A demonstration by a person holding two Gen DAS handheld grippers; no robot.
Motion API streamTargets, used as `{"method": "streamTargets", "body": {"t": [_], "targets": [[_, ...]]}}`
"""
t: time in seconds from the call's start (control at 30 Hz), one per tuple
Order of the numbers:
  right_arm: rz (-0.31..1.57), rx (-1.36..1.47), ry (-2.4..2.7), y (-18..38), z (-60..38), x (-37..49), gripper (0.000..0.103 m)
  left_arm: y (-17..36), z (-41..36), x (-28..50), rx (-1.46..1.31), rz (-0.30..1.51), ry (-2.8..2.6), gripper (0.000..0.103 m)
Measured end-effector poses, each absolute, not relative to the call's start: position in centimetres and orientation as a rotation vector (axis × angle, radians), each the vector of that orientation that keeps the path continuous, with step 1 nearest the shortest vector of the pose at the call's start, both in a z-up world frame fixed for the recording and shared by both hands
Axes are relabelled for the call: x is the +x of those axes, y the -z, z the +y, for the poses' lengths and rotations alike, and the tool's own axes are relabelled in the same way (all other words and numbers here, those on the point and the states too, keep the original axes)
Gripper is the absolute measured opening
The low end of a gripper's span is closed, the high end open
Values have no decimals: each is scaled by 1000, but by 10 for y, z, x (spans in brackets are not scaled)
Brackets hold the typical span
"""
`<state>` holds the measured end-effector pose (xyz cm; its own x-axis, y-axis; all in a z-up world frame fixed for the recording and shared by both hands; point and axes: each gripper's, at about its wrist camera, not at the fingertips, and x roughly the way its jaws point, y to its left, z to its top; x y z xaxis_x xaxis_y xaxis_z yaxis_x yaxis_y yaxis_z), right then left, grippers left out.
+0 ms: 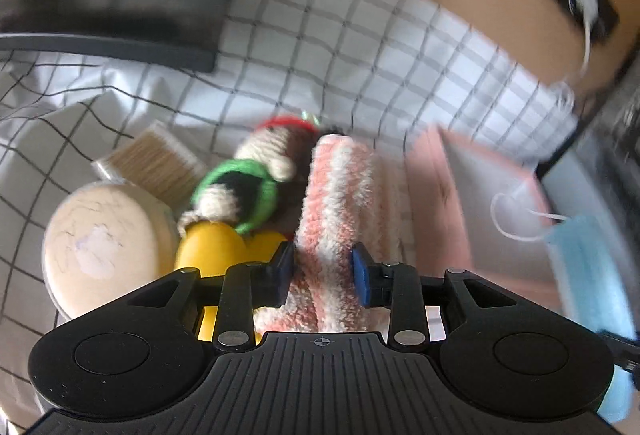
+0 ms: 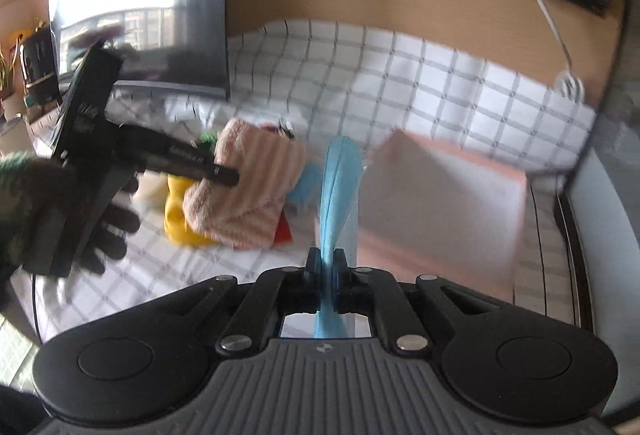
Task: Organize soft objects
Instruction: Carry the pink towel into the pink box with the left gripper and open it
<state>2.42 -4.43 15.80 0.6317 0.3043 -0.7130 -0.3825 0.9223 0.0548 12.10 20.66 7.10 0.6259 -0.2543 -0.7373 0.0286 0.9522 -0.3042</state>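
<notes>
A pink-and-white striped fluffy towel (image 1: 340, 187) lies on a pile of soft things on the checked cloth (image 1: 360, 35). My left gripper (image 1: 323, 259) straddles its near end; the blue pads (image 1: 360, 269) stand apart with the towel between them, brushing it at most. Beside the towel are a knitted doll in green, white and red (image 1: 240, 187) and a yellow object (image 1: 208, 247). In the right wrist view my right gripper (image 2: 326, 259) is shut on a blue face mask (image 2: 338, 187), which stands up from the jaws. The mask (image 1: 588, 275) also shows at the left view's right edge.
A pink box (image 2: 440, 203) sits right of the pile. A round cream container (image 1: 100, 239) and a pack of cotton swabs (image 1: 156, 163) lie left of it. A dark monitor (image 2: 140, 15) stands behind. A gloved hand (image 2: 40, 203) holds the left gripper (image 2: 236, 177).
</notes>
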Motion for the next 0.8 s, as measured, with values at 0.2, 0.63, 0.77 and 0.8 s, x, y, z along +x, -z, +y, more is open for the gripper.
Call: {"method": "streamTargets", "body": {"t": [0.2,0.63,0.77,0.8], "targets": [[795,-127,-385,-149,-65,1,5,-48,170,145,-196,905,149,45],[825,-77,-316,-150,-118,-30,5,-80,132,50,115,726,324,27],[817,-79,-293,-157,-132,-43,5,-101,123,9,99,762,473,27],[813,-79,-286,-158,-135,-47,5,-108,116,1,91,765,515,26]]}}
